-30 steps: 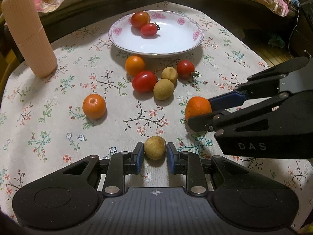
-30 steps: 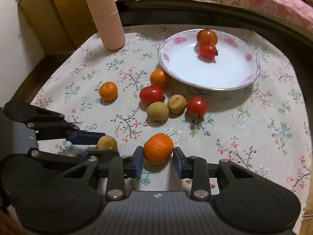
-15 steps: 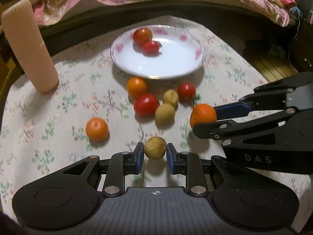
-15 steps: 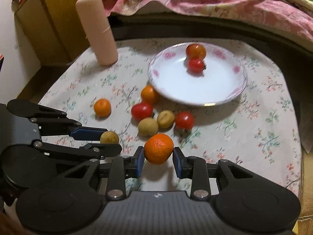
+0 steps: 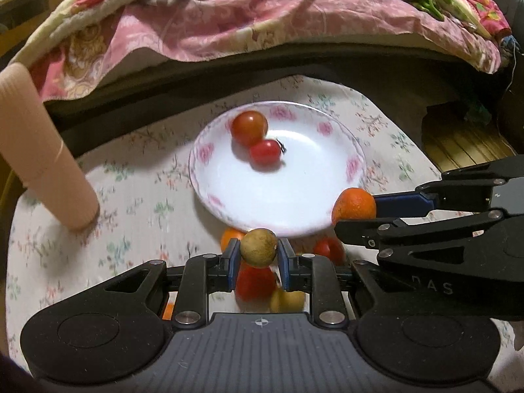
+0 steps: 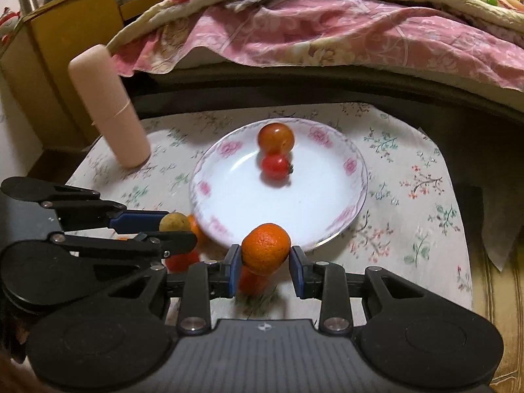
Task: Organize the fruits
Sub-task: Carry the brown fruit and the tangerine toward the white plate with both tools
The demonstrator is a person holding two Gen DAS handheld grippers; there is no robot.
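Observation:
My left gripper (image 5: 258, 252) is shut on a tan round fruit (image 5: 258, 247), held in the air just before the near rim of a white flowered plate (image 5: 285, 209). The right gripper (image 6: 265, 258) is shut on an orange mandarin (image 6: 266, 249), also lifted at the plate's near edge; from the left wrist view that mandarin (image 5: 353, 205) sits at the plate's right rim. Two tomatoes lie at the back of the plate, a larger one (image 5: 249, 127) and a smaller red one (image 5: 265, 152). Below the grippers, partly hidden, are a red tomato (image 5: 255, 282), another tan fruit (image 5: 287, 299) and an orange one (image 5: 231, 237).
A tall pink ribbed cylinder (image 5: 39, 160) stands at the table's back left. The floral tablecloth (image 6: 412, 177) covers the table, its right edge close to the plate. A pink quilt (image 5: 262, 19) hangs over the bed behind the table. A wooden cabinet (image 6: 62, 46) stands at far left.
Both grippers lifted their fruit off the cloth and carried it forward, from the table's middle to the plate's near rim. The loose fruits now lie beneath the fingers.

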